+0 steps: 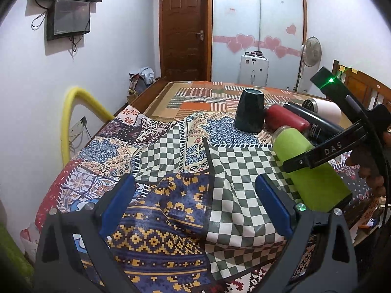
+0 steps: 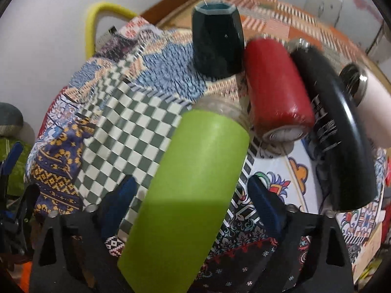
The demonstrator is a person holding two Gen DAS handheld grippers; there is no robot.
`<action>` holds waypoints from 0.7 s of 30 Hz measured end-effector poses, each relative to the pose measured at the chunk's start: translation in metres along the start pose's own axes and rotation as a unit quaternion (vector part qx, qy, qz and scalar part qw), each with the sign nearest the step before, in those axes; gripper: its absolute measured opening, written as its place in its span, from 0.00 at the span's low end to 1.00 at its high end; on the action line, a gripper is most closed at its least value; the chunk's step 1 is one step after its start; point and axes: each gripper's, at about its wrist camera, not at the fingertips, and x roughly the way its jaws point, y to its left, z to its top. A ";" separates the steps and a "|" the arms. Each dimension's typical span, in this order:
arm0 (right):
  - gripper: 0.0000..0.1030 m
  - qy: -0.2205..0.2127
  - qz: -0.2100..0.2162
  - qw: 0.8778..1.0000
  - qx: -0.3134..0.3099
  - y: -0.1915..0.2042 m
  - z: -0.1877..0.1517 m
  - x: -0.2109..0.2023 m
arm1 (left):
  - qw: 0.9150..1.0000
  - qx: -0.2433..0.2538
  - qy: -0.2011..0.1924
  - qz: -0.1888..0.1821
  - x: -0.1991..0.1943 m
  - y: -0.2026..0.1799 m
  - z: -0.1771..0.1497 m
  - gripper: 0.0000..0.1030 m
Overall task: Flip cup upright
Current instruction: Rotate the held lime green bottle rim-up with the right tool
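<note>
Bed (image 1: 171, 112) under a rumpled patchwork cloth (image 2: 117, 112) is carrying everything; soft, uneven footing. Green cup (image 2: 193, 183) is lying on its side, near right, mouth pointing far. Right hand-held gripper (image 2: 190, 197) is straddling it, jaws wide and not yet touching; better to close mid-body, then swing the base down onto flat cloth. Red cup (image 2: 276, 85), black bottle (image 2: 342, 127) and white bottle (image 2: 376, 112) are crowding the right; the dark teal cup (image 2: 217, 41) is standing far. Open room is lying left, over the checks. Left hand-held gripper (image 1: 195, 205) is hovering wide, empty.
</note>
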 end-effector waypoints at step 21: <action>0.63 -0.077 0.022 0.996 -0.041 0.007 -0.016 -0.045 | 1.000 0.004 -0.011 0.001 -0.013 -0.013 0.011 0.96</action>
